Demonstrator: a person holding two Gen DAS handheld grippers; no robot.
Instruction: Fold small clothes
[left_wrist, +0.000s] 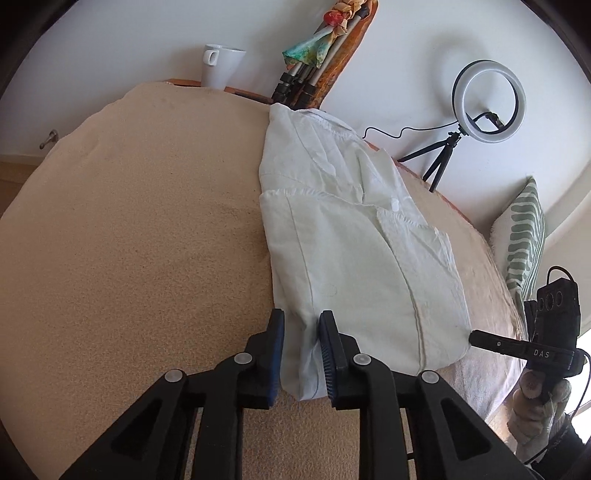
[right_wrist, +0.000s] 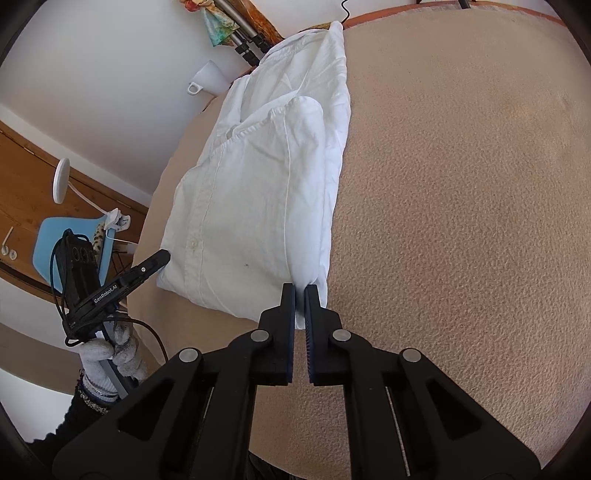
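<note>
Working on a white shirt (left_wrist: 351, 258), already narrowed into a long strip with sleeves tucked in. Laid lengthwise on the towel-covered bench (left_wrist: 129, 240), collar end far, hem end near, which leaves both hem corners within easy reach.

Pinching the near right corner with the right gripper (right_wrist: 300, 295): jaws all but closed, only a thin lip of cloth between the pads. Taken right at the corner, probably so the layers stay stacked when lifted.

Straddling the near left corner with the left gripper (left_wrist: 303, 332): jaws partly apart, a thicker bunch of cloth filling the gap from pad to pad. Cannot tell whether pressed firmly or merely enclosed; worth checking before any lift.

Angled down at the bench on both sides, likely to get under every layer rather than the top one alone.

Gripped at matching corners, judged as preparation for carrying the hem evenly toward the collar and halving the strip. Uneven hold risks a skewed fold or a dropped corner on the left.
</note>
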